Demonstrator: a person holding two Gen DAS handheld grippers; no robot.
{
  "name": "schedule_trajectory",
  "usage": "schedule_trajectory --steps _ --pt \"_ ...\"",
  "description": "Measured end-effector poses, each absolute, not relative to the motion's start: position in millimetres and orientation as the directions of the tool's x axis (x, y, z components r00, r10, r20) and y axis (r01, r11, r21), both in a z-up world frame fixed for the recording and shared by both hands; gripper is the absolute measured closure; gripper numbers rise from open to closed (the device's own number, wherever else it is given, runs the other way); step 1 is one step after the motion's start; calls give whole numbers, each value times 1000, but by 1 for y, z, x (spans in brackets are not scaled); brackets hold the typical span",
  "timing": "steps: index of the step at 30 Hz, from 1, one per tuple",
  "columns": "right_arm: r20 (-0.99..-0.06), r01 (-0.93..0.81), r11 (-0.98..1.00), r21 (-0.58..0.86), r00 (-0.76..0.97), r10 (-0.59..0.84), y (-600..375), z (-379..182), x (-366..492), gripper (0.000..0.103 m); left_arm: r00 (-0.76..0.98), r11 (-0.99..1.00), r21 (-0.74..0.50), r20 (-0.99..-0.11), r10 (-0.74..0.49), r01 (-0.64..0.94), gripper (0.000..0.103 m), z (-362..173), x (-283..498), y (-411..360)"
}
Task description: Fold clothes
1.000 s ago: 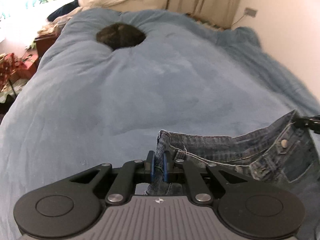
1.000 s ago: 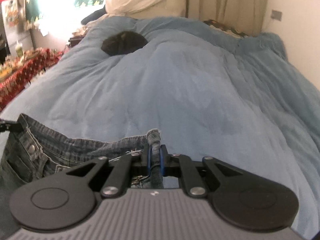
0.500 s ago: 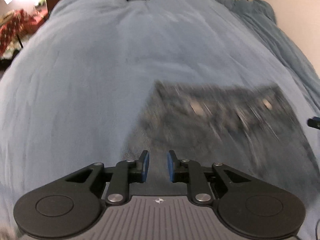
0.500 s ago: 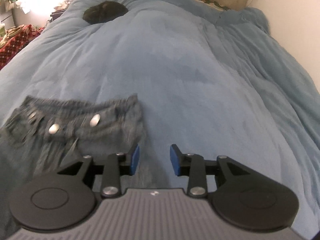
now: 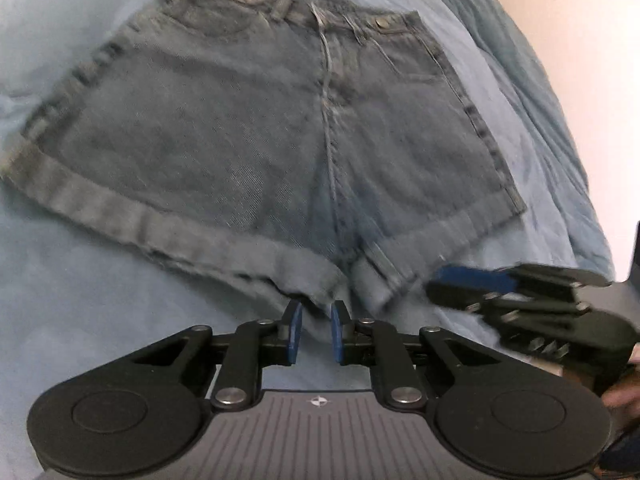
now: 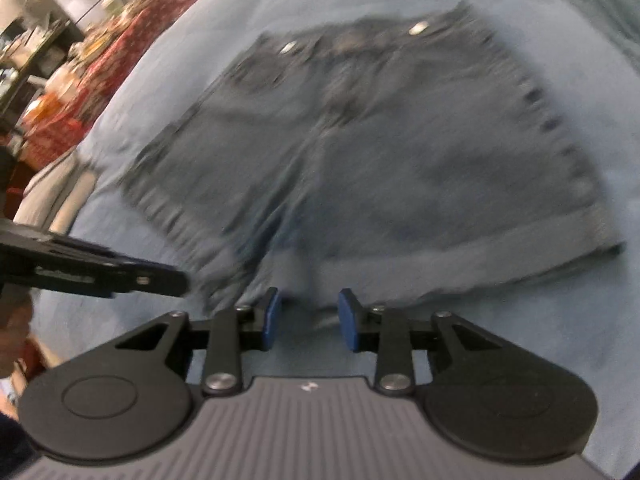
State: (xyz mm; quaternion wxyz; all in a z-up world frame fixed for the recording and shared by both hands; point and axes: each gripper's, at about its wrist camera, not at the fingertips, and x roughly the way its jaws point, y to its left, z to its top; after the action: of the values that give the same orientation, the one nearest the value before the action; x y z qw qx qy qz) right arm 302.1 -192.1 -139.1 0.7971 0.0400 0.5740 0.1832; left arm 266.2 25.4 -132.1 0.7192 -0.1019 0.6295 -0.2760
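Observation:
Denim shorts (image 5: 260, 128) lie spread flat on the blue duvet (image 5: 80, 300), waistband far, cuffed hems near. My left gripper (image 5: 316, 322) hovers just short of the crotch hem. Its jaws stand a little apart and are closing, with only duvet between the pads. My right gripper (image 5: 434, 282) shows at the right beside the right leg's cuff. In the right wrist view the shorts (image 6: 380, 152) are blurred. There the right gripper (image 6: 308, 312) is wider apart, closing, with nothing gripped. The left gripper (image 6: 176, 280) pokes in from the left.
The duvet (image 6: 560, 320) runs on all around the shorts. A pale wall (image 5: 580, 40) borders the bed on the right. Red-patterned clutter and shelves (image 6: 80, 80) stand off the bed's left side. A person's hand (image 6: 14, 320) shows at the left edge.
Both grippers let go of the waistband, opened and drew back to the hem side, tilting down. The shorts dropped and now lie flat.

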Motion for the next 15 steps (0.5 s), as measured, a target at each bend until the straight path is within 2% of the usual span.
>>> schedule_trajectory --steps 7,10,15 --pt "-868 -168 913 372 285 406 -183 -155 304 76 66 807 -570 -809 -584 158 89 -153 265 25" --pt "-868 -120 913 390 282 408 -180 -169 313 76 81 830 -540 -829 -553 138 89 -159 265 27" --pt "-866 -61 903 424 262 425 -181 -184 316 76 101 821 -560 -815 -570 112 89 -162 263 30"
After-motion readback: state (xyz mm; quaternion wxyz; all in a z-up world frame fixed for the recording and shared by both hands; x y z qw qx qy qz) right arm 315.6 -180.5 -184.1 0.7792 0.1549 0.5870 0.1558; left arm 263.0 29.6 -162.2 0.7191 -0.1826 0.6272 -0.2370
